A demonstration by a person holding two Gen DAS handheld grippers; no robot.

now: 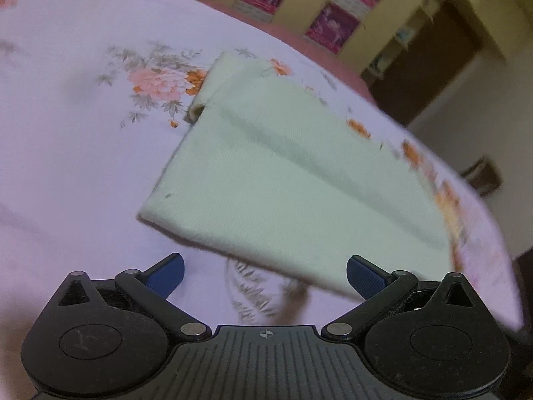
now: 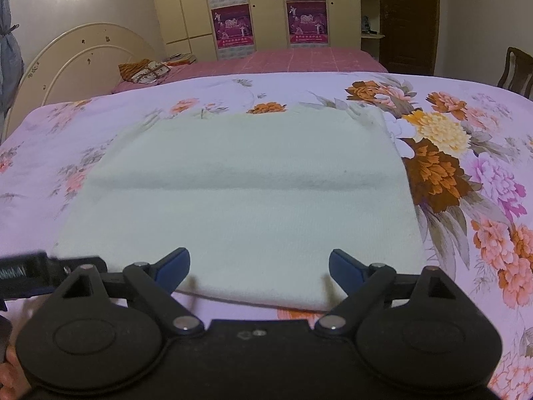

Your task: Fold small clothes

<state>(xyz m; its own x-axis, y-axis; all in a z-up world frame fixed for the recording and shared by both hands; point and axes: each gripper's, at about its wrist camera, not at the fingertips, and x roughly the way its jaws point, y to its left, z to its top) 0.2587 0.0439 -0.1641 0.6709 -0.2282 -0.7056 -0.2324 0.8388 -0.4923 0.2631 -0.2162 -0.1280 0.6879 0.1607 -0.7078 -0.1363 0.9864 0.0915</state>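
A pale green folded garment (image 2: pixel 240 200) lies flat on the floral bedsheet (image 2: pixel 466 173), with a crease running across its middle. My right gripper (image 2: pixel 259 271) is open, its blue pads hovering over the near edge of the cloth without pinching it. In the left wrist view the same garment (image 1: pixel 283 183) appears tilted, its near corner between the fingers. My left gripper (image 1: pixel 265 275) is open too, wide apart and holding nothing. Part of the left gripper's body (image 2: pixel 33 275) shows at the lower left of the right wrist view.
The sheet covers a bed whose edge (image 1: pixel 483 233) drops off to the right in the left wrist view. A second bed with a pink cover (image 2: pixel 299 60) and a patterned bundle (image 2: pixel 146 70) stands behind. Wardrobes (image 2: pixel 266 6) line the far wall; a chair (image 2: pixel 516 70) is at right.
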